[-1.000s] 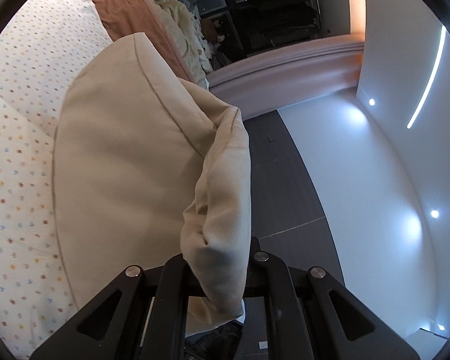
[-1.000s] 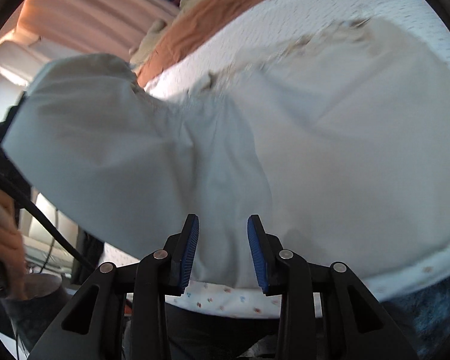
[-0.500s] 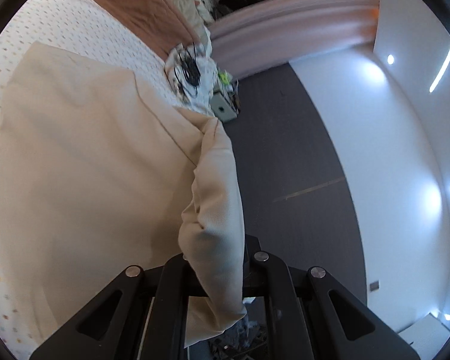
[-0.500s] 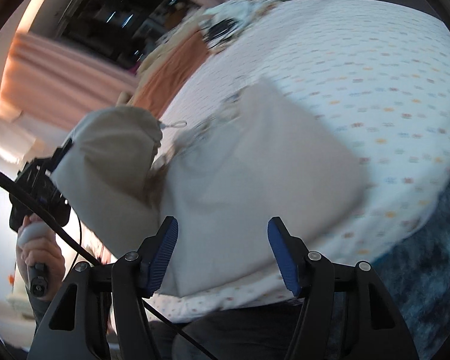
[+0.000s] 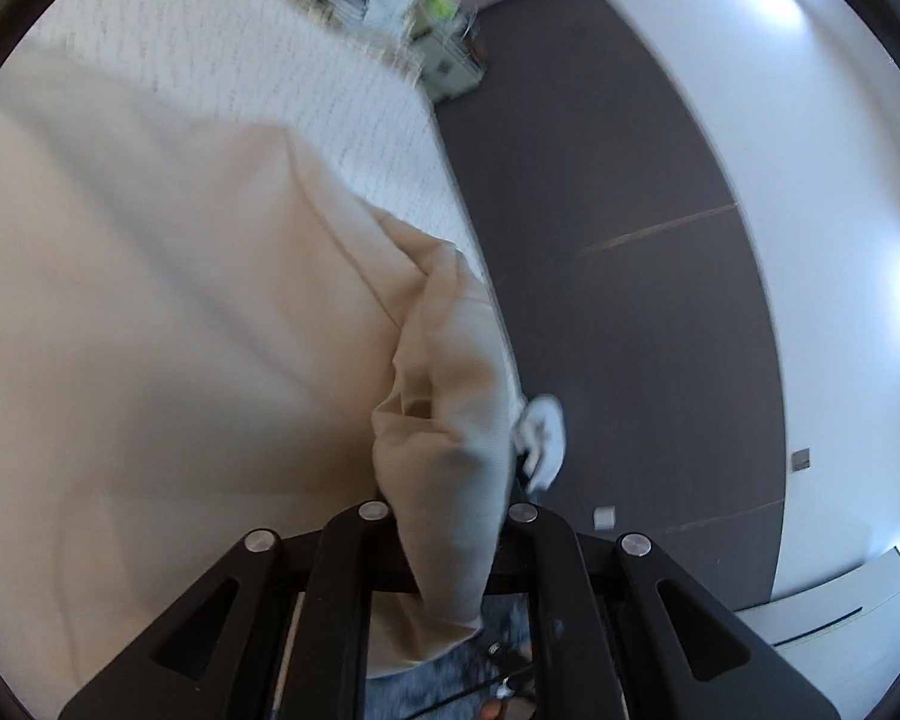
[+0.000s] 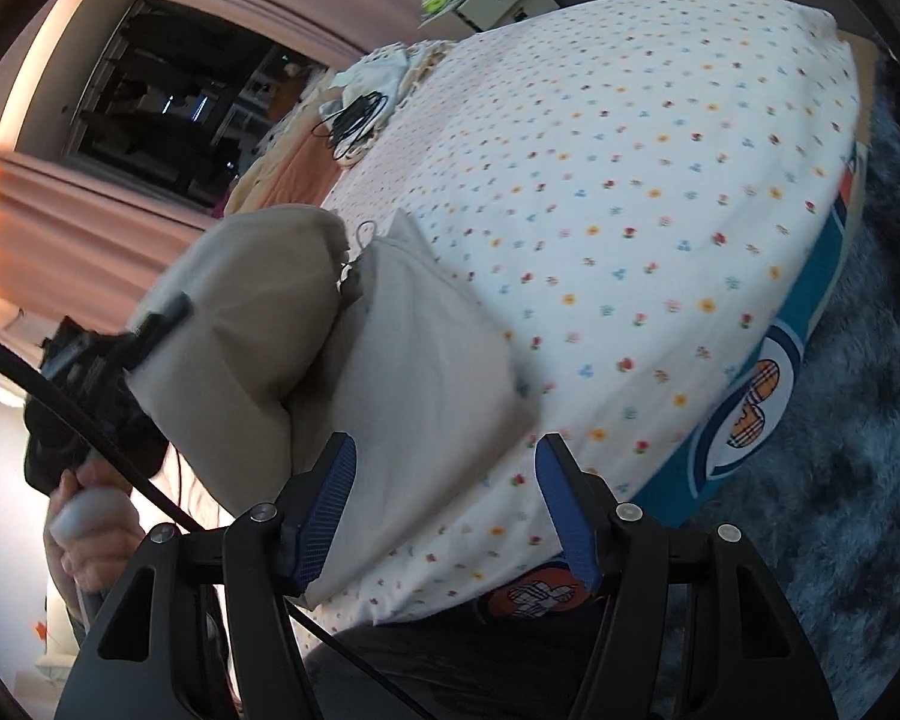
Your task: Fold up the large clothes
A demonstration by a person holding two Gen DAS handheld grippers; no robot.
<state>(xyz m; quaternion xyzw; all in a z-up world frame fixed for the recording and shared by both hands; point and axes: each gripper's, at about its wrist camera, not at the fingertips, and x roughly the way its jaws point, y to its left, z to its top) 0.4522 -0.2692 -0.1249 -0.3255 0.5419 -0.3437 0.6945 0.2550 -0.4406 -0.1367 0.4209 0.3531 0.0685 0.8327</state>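
Left gripper [image 5: 450,546] pinches beige cloth [image 5: 150,330], right gripper [image 6: 444,504] gapes empty above flower-dotted bedsheet [image 6: 630,180], shaggy rug [image 6: 858,420].

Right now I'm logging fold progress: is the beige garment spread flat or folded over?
Partly folded: the beige garment lies doubled on the bed, one bunched end lifted in the shut left gripper.
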